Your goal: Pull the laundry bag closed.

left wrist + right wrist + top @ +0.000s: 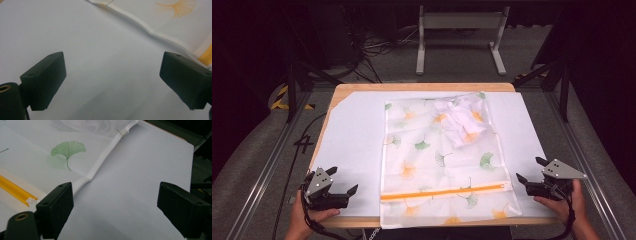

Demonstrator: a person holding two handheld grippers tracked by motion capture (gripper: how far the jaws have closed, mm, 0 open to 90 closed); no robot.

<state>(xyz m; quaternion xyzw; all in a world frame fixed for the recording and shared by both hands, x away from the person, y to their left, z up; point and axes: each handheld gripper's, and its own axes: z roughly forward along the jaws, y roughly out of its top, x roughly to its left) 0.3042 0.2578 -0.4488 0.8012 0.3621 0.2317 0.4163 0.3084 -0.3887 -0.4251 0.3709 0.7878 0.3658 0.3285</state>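
High view: left claw (pixel 343 181) and right claw (pixel 529 169) both open, empty, flanking mesh bag (pixel 437 165); white sheet (pixel 357 130) bare between.

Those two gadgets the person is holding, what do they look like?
Each is a black hand-held gripper, the left gripper and the right gripper, with two blocky black jaws, a grey three-cornered plate on top and a black cable trailing back. No sleeves show on the forearms.

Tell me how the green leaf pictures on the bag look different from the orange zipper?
The green leaf is a fan shape on a thin stem; the orange zipper is one long straight stripe. Leaves are scattered over the mesh bag; the zipper crosses it near the person's end. Both belong to the same bag.
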